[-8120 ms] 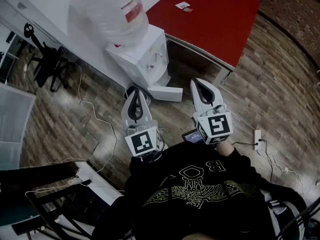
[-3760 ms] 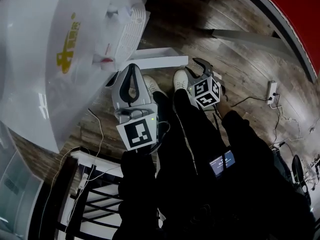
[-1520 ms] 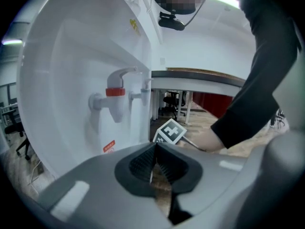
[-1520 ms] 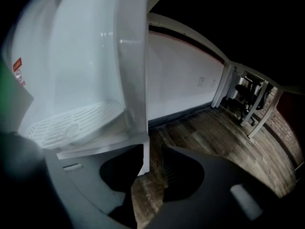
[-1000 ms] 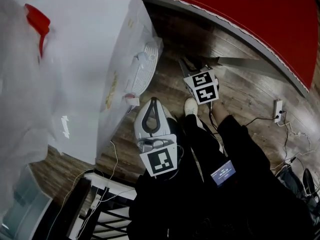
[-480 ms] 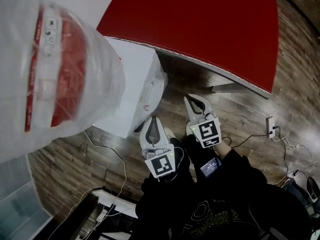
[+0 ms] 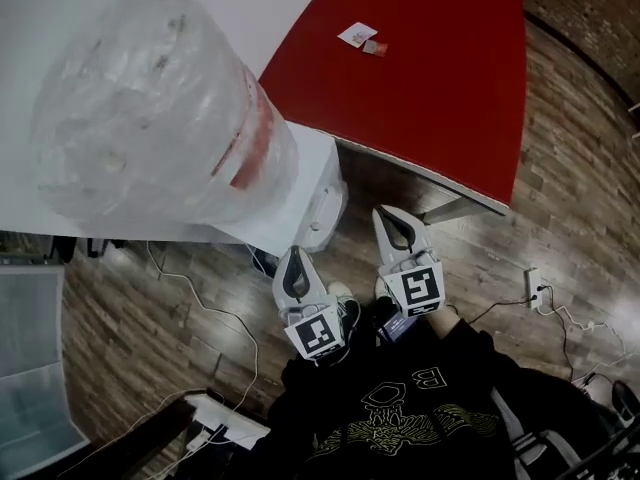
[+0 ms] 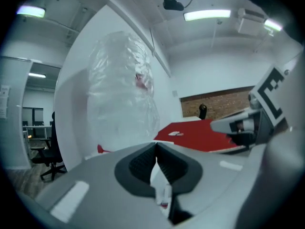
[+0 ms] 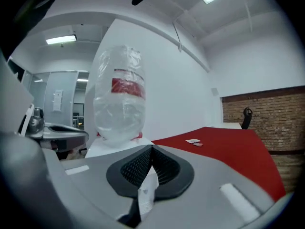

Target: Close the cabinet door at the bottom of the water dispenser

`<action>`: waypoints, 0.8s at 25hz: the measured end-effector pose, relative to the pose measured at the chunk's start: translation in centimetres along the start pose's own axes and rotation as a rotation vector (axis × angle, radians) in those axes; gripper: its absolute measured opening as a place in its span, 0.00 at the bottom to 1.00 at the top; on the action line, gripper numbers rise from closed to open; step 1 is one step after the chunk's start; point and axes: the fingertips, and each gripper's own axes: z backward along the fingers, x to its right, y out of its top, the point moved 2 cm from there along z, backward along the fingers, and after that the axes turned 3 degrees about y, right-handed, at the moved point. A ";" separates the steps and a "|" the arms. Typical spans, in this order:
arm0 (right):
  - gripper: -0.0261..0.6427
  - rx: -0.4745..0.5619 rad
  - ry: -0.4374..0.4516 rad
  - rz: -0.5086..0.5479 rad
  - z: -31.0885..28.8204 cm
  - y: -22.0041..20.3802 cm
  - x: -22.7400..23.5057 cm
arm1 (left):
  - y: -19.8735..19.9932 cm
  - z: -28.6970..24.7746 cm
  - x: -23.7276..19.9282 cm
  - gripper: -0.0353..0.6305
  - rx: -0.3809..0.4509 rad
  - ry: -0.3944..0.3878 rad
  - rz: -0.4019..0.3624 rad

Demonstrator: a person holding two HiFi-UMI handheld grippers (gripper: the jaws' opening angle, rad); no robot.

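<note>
The white water dispenser [image 7: 305, 193] stands below me with its big clear bottle [image 7: 150, 118] on top. From this height its top hides the bottom cabinet door. Both grippers are held up in front of my chest, pointing nearly level at the dispenser and apart from it. My left gripper [image 7: 293, 256] is shut with nothing between its fingers, its tips meeting [image 8: 156, 146] in front of the bottle [image 8: 121, 94]. My right gripper [image 7: 384, 213] is shut and empty too, its tips together [image 9: 151, 149] below the bottle [image 9: 119, 104].
A red table [image 7: 420, 58] with small papers [image 7: 362, 38] stands right of the dispenser against the white wall. Cables [image 7: 210, 318] and a power strip [image 7: 531, 286] lie on the wood floor. A black office chair [image 8: 47, 156] stands at the far left.
Both grippers have risen from floor level by the dispenser's base to chest height. The head view has lifted, so the whole bottle shows from above. The open door panel seen earlier no longer shows.
</note>
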 end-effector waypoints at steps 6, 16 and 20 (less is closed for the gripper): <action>0.04 0.109 0.043 0.048 0.6 6.2 -2.3 | 6.9 -0.1 -2.3 0.06 0.126 0.019 0.027; 0.04 0.176 0.039 0.016 1.6 10.8 -3.6 | 10.2 0.3 -1.8 0.06 0.186 -0.012 -0.010; 0.04 0.186 0.042 0.018 1.1 11.1 -3.4 | 10.7 0.0 -1.9 0.06 0.197 -0.020 -0.013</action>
